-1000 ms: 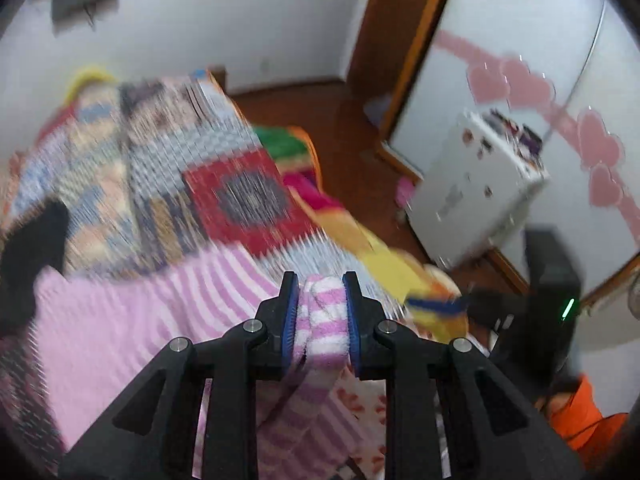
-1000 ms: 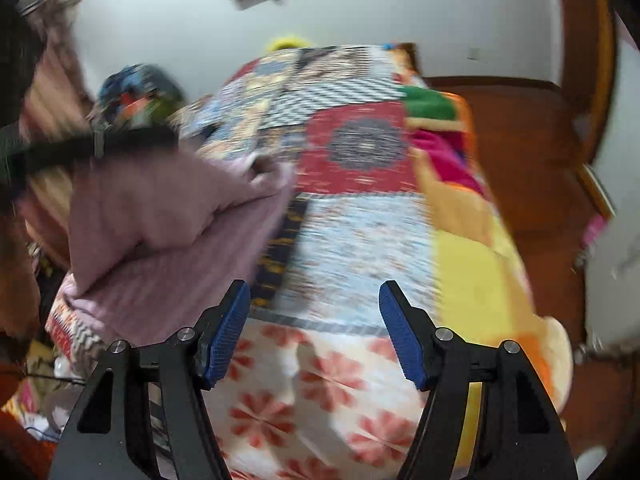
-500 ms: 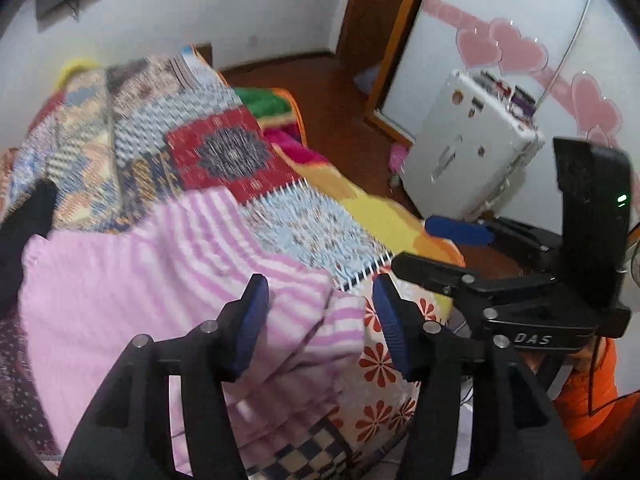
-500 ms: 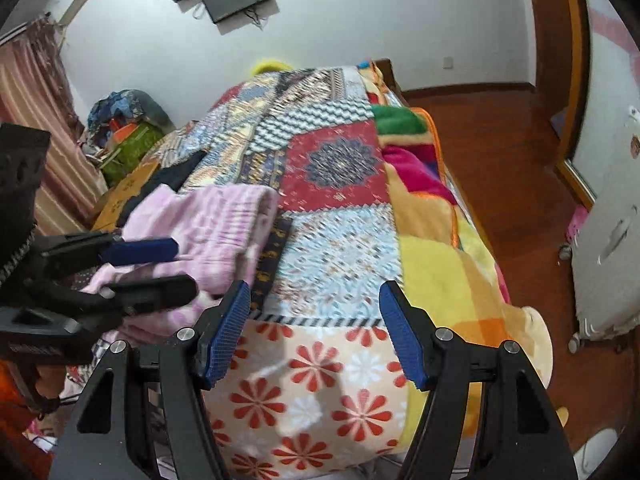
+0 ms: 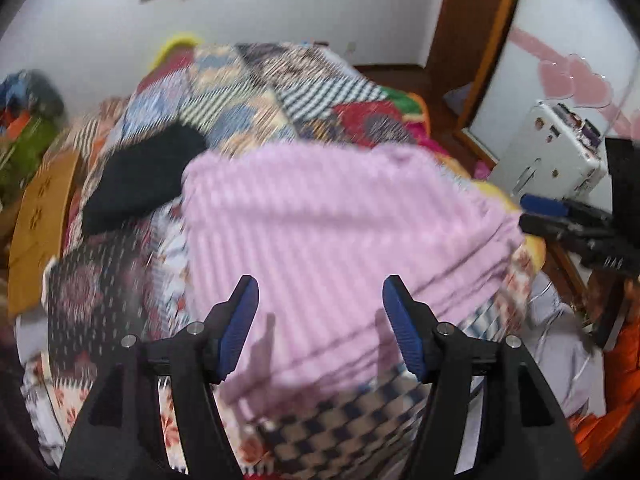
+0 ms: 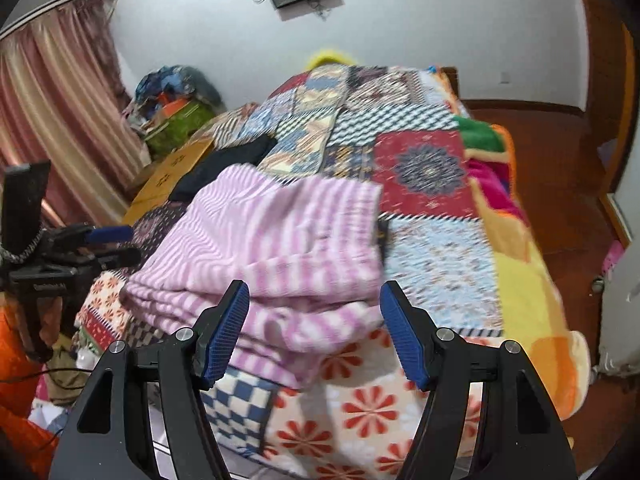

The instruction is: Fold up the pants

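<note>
The pink-and-white striped pants (image 5: 340, 232) lie folded in a thick stack near the foot of the bed, also seen in the right wrist view (image 6: 272, 240). My left gripper (image 5: 320, 284) hovers just short of the stack's near edge, its jaws opening, with nothing pinched between the blue pads. My right gripper (image 6: 315, 286) stands open over the stack's near right corner, and the cloth lies below its fingers without being pressed. Each gripper shows at the edge of the other's view: the right gripper (image 5: 536, 216) and the left gripper (image 6: 120, 245).
A patchwork quilt (image 6: 420, 168) covers the bed. A black garment (image 5: 140, 184) lies beyond the pants to the left. A wooden board (image 5: 40, 220) and a bag pile (image 6: 176, 108) flank the left side; a white appliance (image 5: 552, 156) and wood floor (image 6: 560, 160) are on the right.
The left gripper let go of the striped fold it was pinching, opened wide and swung left along the stack. The right gripper moved in over the pants' corner, staying open.
</note>
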Tool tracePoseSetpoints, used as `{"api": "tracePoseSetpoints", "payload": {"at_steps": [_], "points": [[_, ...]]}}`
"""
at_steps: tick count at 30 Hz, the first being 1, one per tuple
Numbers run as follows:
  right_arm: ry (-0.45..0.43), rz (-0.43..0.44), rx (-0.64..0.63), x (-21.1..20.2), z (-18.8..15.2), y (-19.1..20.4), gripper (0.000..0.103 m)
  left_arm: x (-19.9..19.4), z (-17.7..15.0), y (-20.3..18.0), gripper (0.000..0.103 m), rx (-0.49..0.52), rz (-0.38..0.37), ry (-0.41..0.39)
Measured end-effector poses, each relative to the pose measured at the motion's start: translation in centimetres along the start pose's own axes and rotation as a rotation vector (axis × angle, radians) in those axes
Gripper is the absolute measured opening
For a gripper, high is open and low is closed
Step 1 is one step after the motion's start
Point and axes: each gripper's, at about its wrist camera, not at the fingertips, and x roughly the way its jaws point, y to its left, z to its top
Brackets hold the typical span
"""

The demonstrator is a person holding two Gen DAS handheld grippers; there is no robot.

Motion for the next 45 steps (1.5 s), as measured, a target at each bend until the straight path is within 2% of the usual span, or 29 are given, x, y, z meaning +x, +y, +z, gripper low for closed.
{"api": "tracePoseSetpoints", "payload": {"at_steps": [4,8,10,12,17,21,25,28,33,37,44,45], "points": [[0.042,0.002,-0.001,1.9,-0.3,0.8,0.067,1.5,-2.7,0.9,0.064,0.006,-0.032,0.046],[0.112,-0.04,0.004,4.7,-1.0,0.7,0.067,3.3,-4.3,1.5,0.065,-0.006,-0.048,0.059],[0.157,-0.022,0.006,5.6,-1.8,0.5,0.059,3.4,-4.7,2.1,0.064,-0.028,-0.071,0.05],[0.16,-0.018,0.004,5.5,-2.3,0.6,0.059,3.3,-5.2,2.7,0.058,-0.04,-0.08,0.046],[0.172,-0.007,0.011,4.4,-2.3,0.1,0.059,2.8,-6.3,3.5,0.057,-0.073,-0.11,0.066],[0.162,-0.038,-0.012,2.3,-1.7,-0.2,0.059,0.7,-5.1,4.2,0.057,-0.096,-0.111,0.053],[0.105,-0.064,-0.009,0.3,0.2,-1.3,0.06,-2.6,-2.3,5.1,0.057,-0.106,-0.075,-0.053],[0.041,-0.089,-0.022,-0.2,2.3,-1.9,0.061,-2.9,0.3,5.6,0.057,-0.107,-0.038,-0.108],[-0.013,-0.077,-0.027,1.9,5.1,-2.9,0.061,0.4,4.2,6.9,0.057,-0.142,-0.001,-0.113],[-0.013,-0.057,-0.017,5.3,7.0,-3.9,0.061,4.5,5.7,7.7,0.057,-0.154,0.024,-0.065],[0.08,0.008,0.076,11.7,8.3,-6.7,0.061,10.4,4.5,7.6,0.057,-0.157,-0.023,0.056],[0.101,0.023,0.081,12.5,8.1,-6.9,0.057,11.1,4.0,7.6,0.057,-0.157,-0.025,0.074]]}}
